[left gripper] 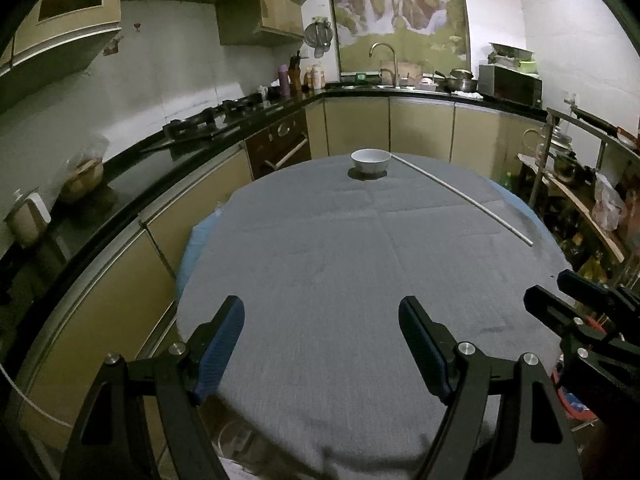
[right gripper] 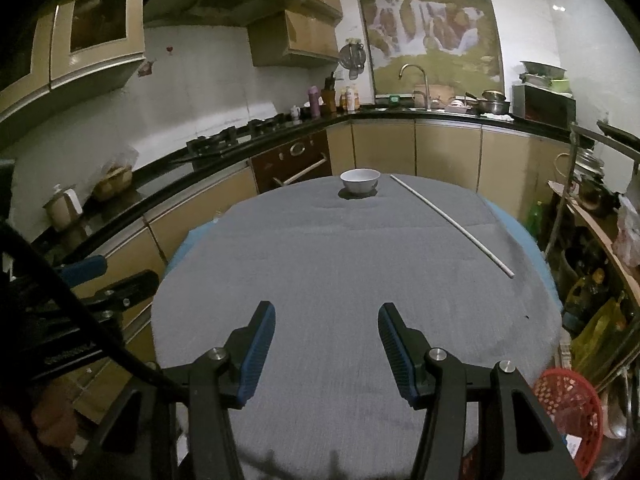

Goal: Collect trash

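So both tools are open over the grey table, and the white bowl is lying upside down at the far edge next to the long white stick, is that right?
Not quite. The white bowl stands upright, its open mouth facing up, as the right wrist view shows. The rest holds: left tool and right tool are open over the grey table, with the long white stick beside the bowl.

home kitchen | gas hob (right gripper: 224,138) | sink tap (right gripper: 416,80) | probably microwave (left gripper: 510,85)

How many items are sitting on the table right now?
2: a white bowl at the far edge, and a long thin white stick lying diagonally on the right side. Nothing else shows on the cloth.
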